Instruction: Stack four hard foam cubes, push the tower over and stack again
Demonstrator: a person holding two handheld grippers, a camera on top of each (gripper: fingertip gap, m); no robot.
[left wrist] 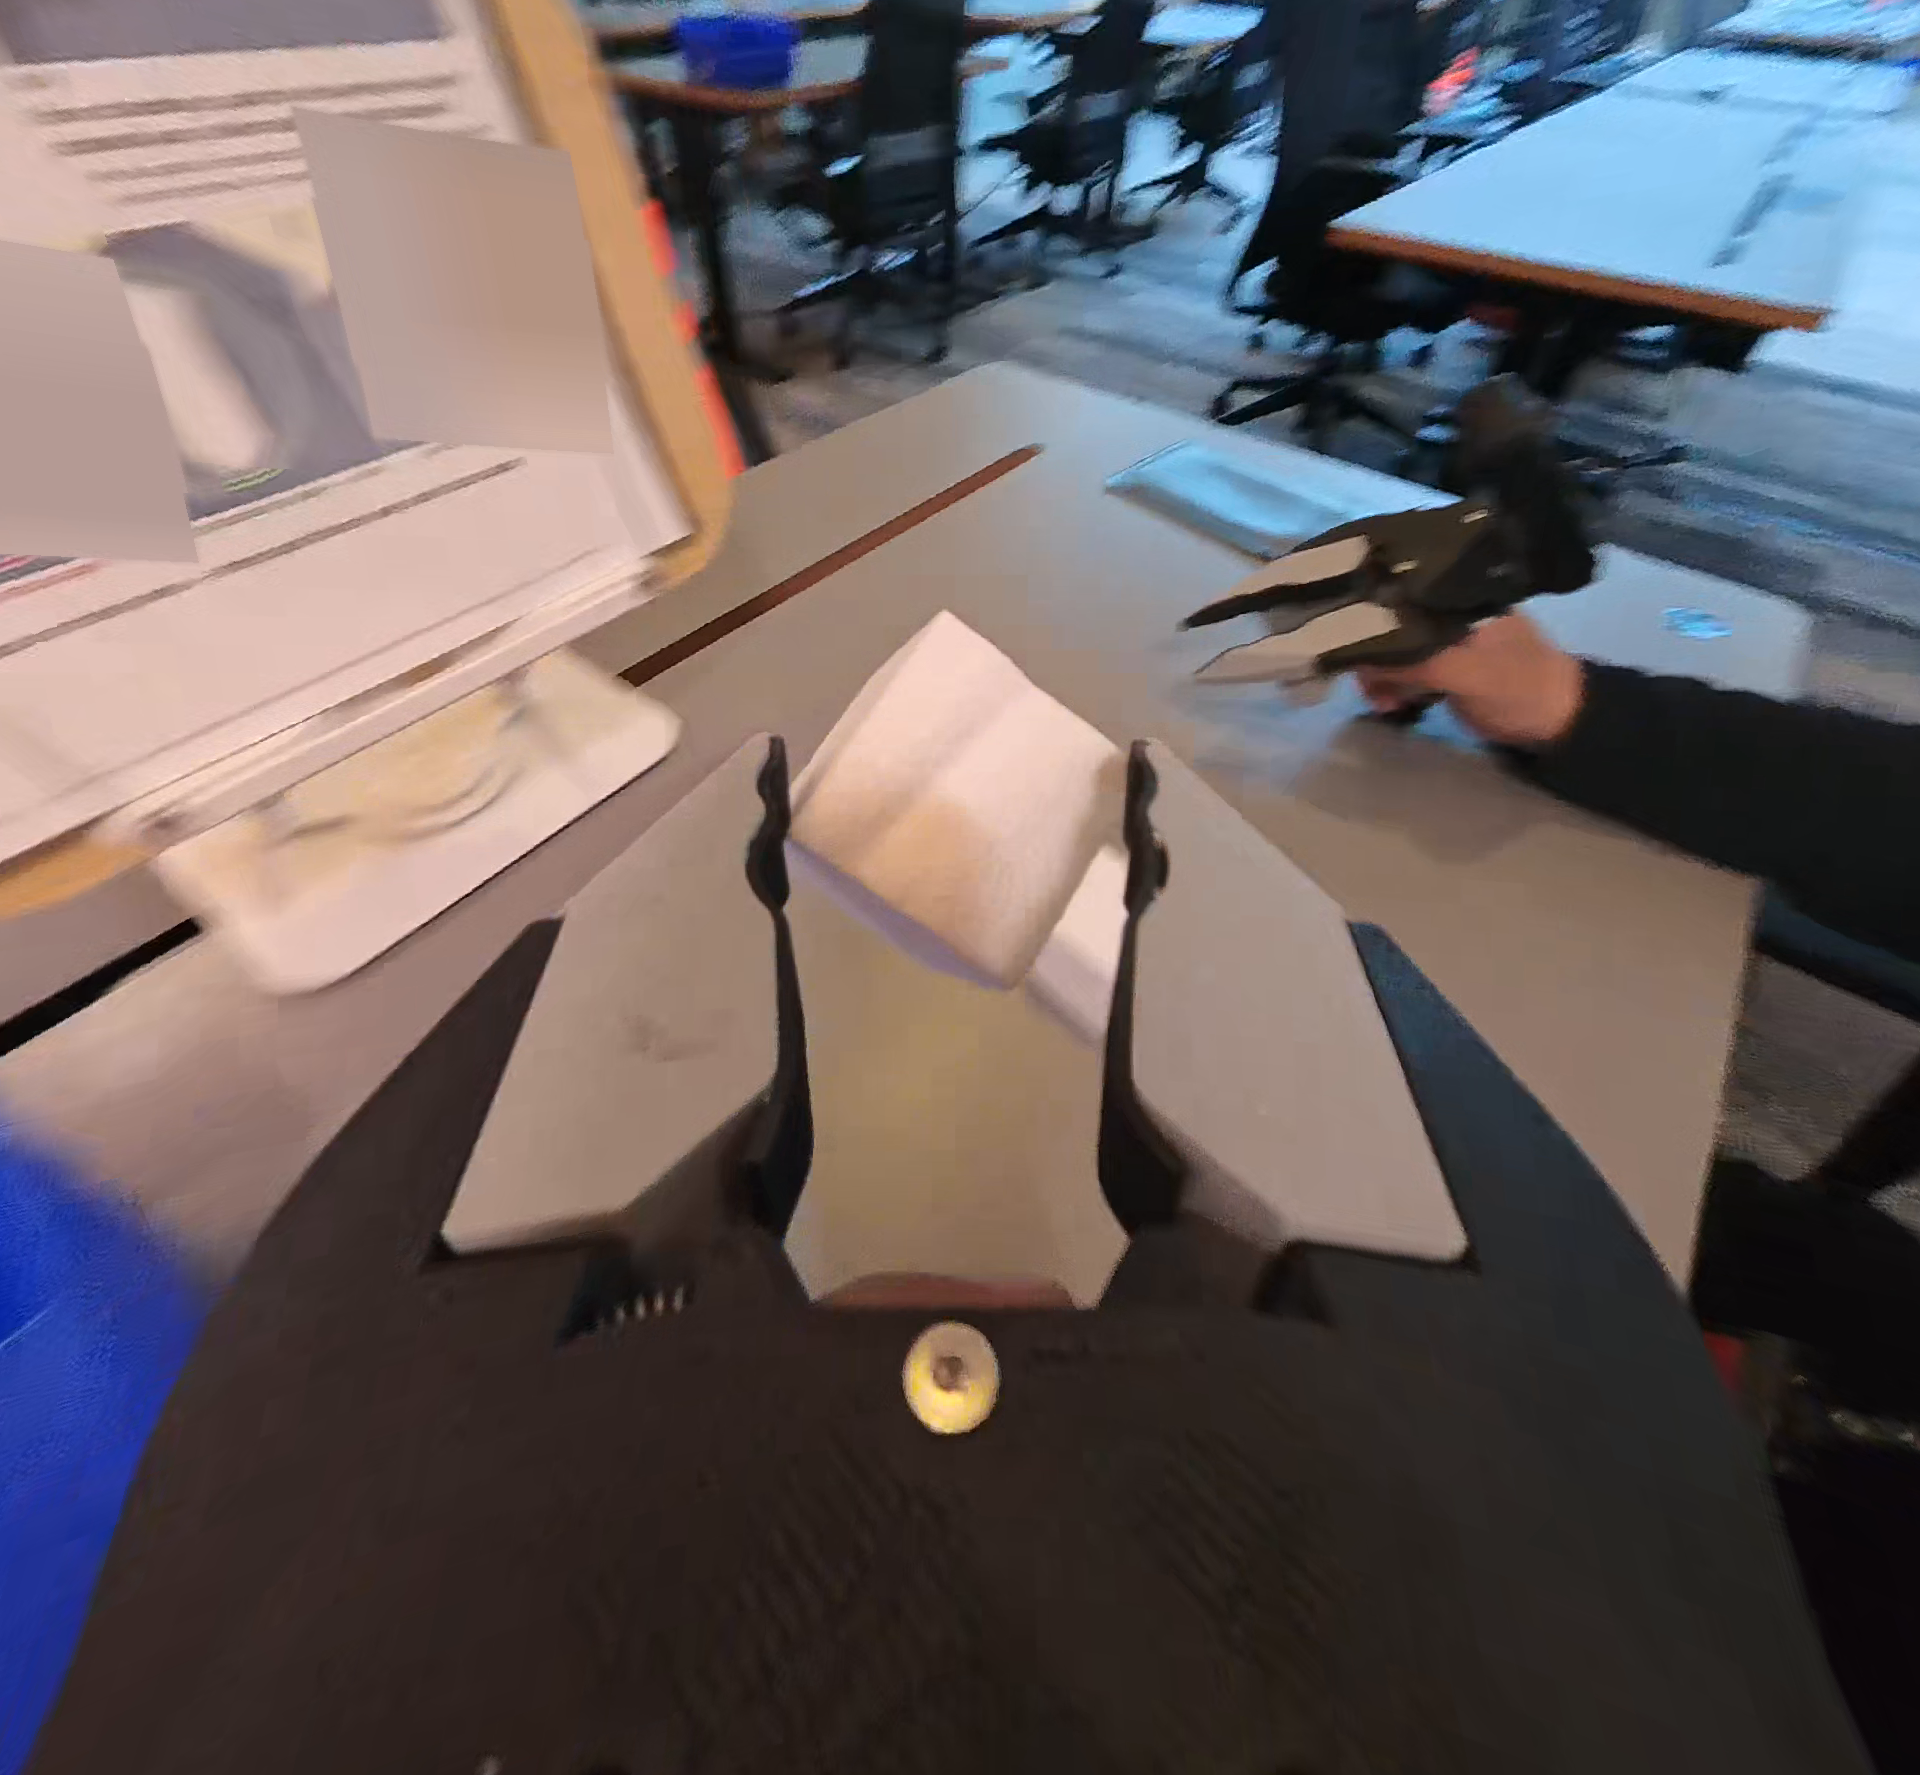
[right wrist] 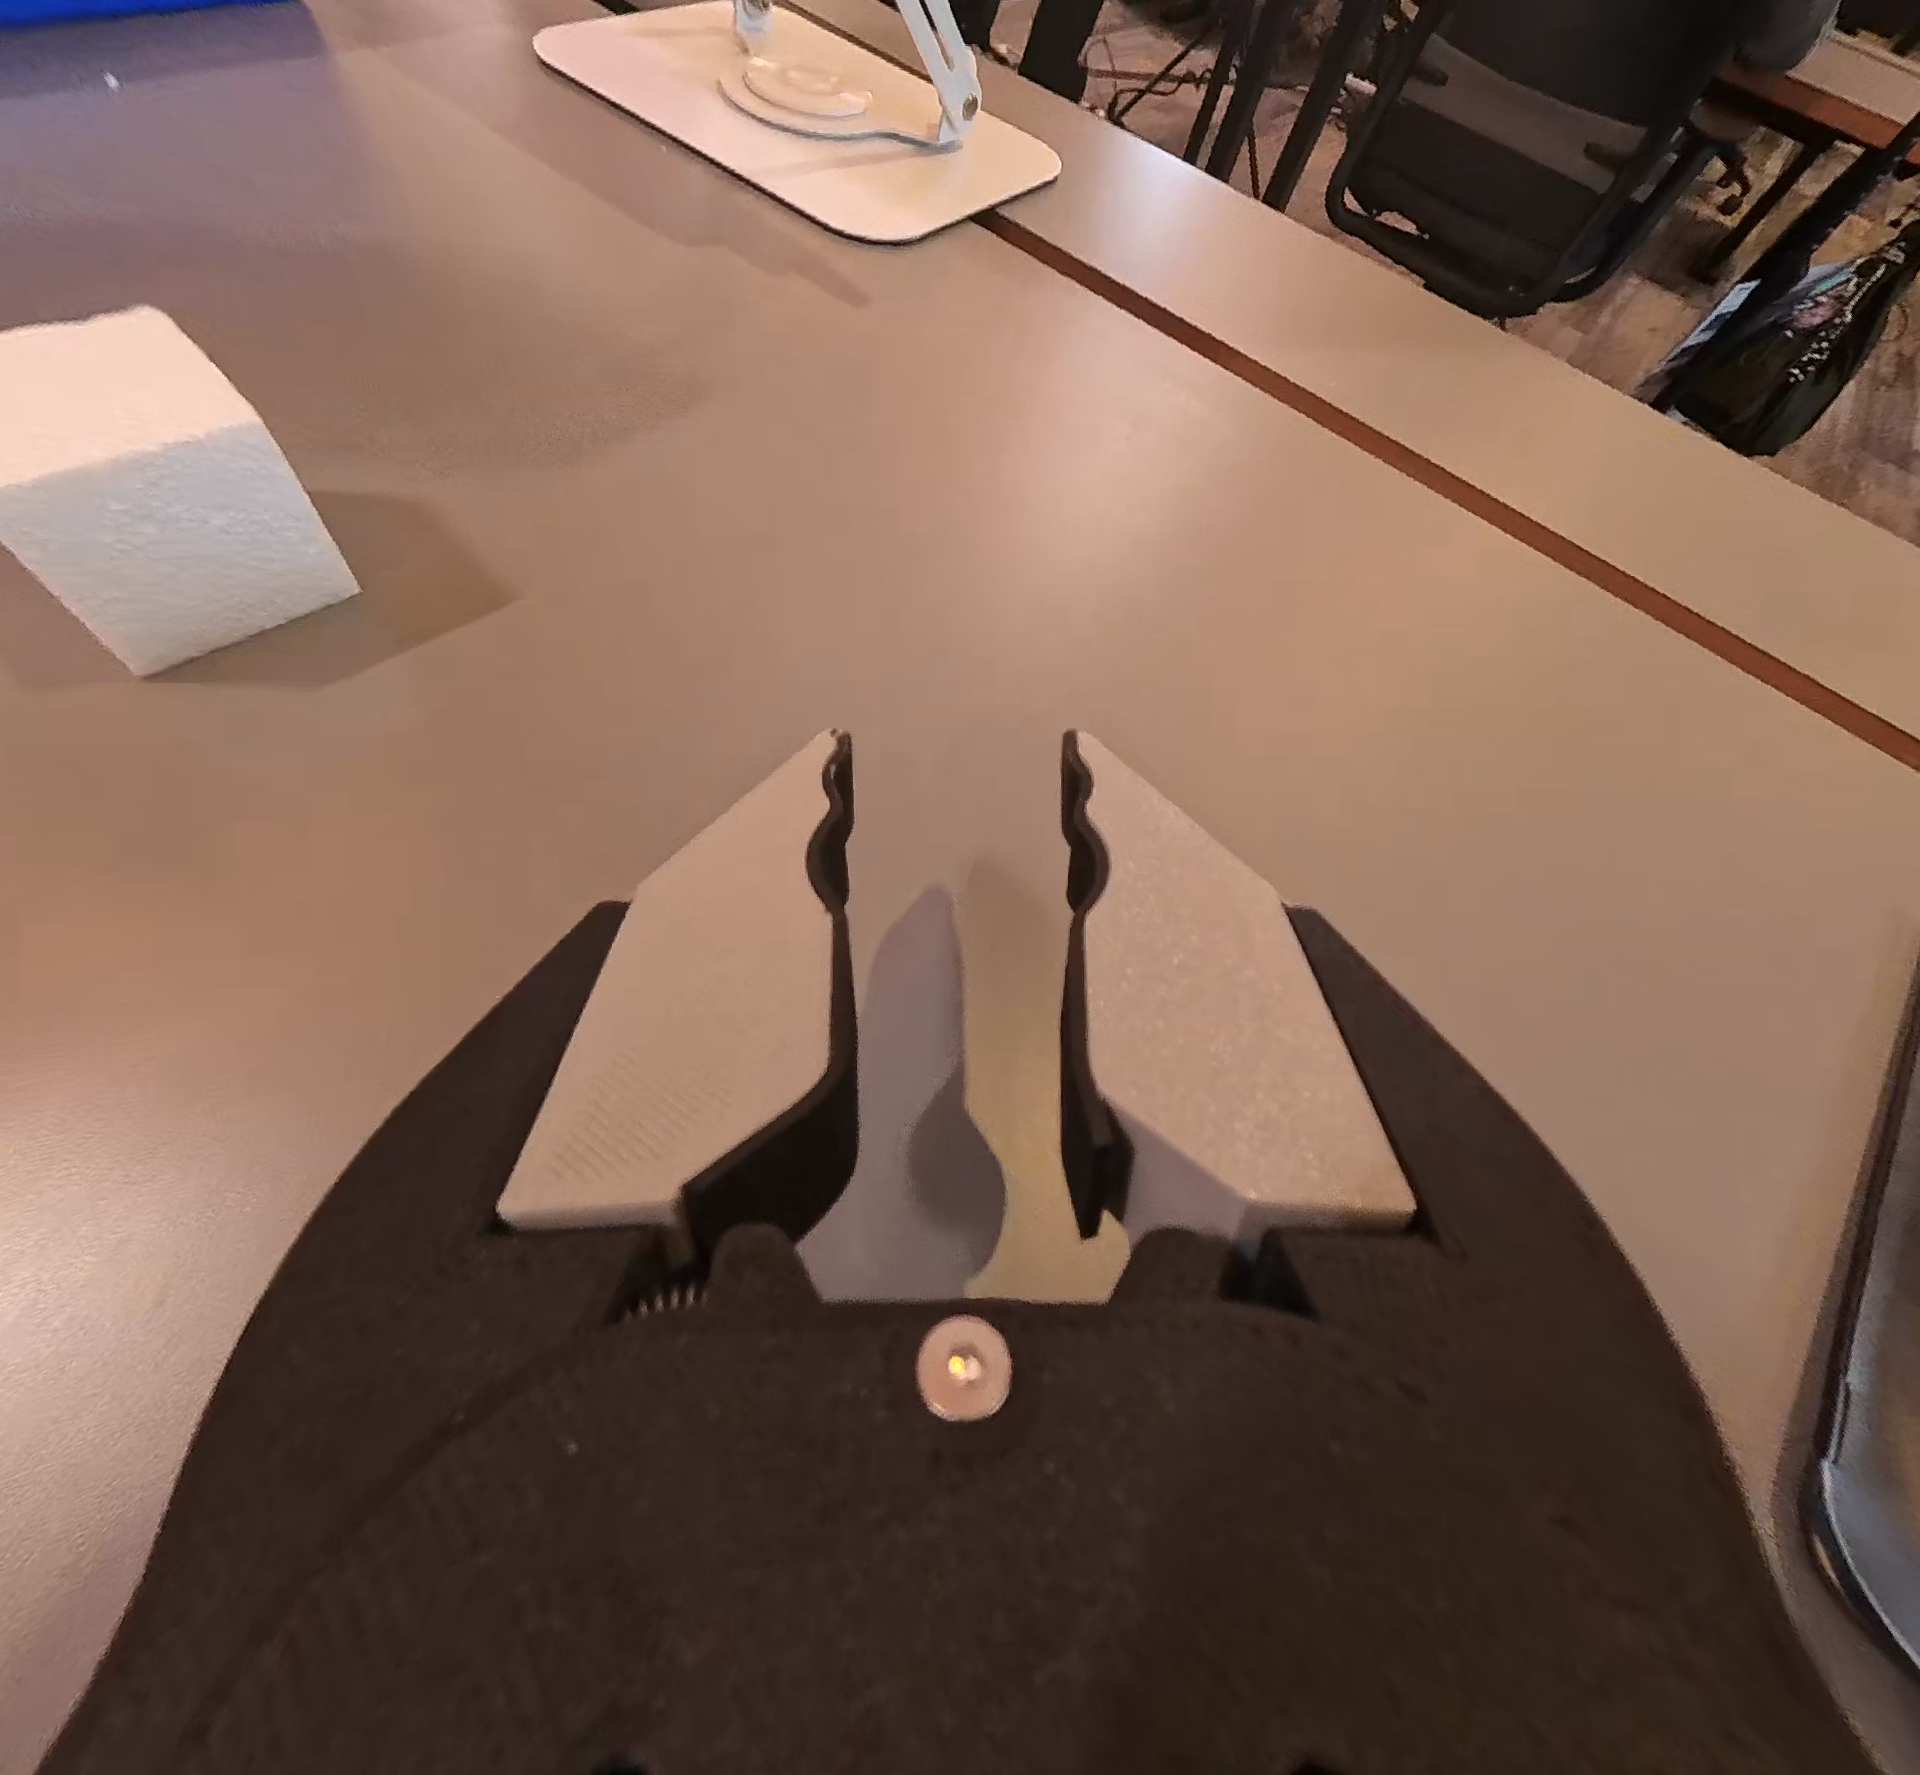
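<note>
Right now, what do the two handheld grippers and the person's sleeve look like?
Both the left gripper and the right gripper have matte black, textured bodies with a silver screw at centre, and two light grey wedge-shaped fingers with wavy black inner pads. The hand on the right one wears a dark sleeve.

Warm, even indoor light; left wrist view motion-blurred, right sharp, both bowed at edges.
</note>
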